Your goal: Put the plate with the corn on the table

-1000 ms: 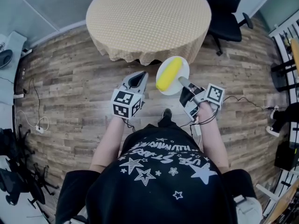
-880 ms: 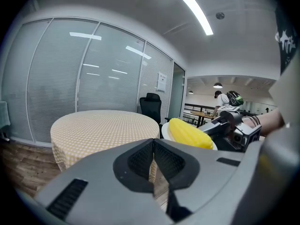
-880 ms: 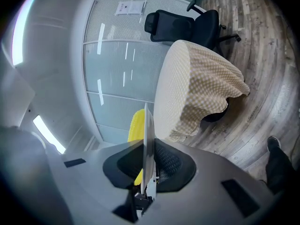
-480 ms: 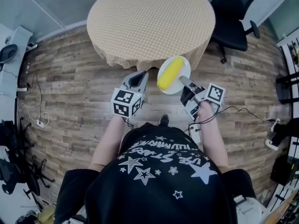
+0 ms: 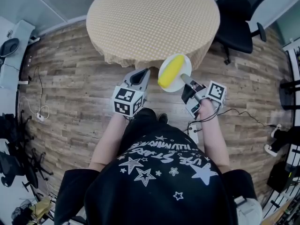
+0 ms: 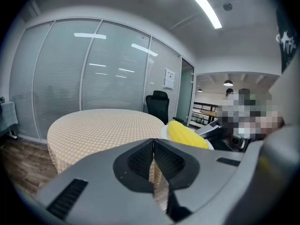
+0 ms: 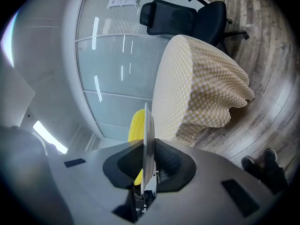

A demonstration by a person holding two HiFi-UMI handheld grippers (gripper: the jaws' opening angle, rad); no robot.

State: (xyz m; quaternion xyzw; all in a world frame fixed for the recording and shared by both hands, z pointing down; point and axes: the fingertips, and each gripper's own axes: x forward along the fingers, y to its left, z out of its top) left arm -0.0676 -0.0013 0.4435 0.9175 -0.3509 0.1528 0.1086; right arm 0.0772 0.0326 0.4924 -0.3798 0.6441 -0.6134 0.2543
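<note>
A white plate (image 5: pixel 180 78) carries a yellow corn cob (image 5: pixel 170 71) and hangs in the air just short of the round table (image 5: pixel 150 18) with its tan checked cloth. My right gripper (image 5: pixel 185 83) is shut on the plate's near rim; in the right gripper view the plate (image 7: pixel 148 139) stands edge-on between the jaws with the corn (image 7: pixel 136 125) behind it. My left gripper (image 5: pixel 138 80) is shut with nothing in it, left of the plate. From the left gripper view the corn (image 6: pixel 186 134) shows to the right, the table (image 6: pixel 103 125) ahead.
A black office chair (image 5: pixel 241 22) stands right of the table. Wooden floor (image 5: pixel 70 88) surrounds it. Cables and a power strip (image 5: pixel 40 123) lie at the left, and glass partition walls (image 6: pixel 93 78) stand behind the table.
Both grippers and the plate with the corn have moved a little forward, toward the table's edge. The grips are unchanged.
</note>
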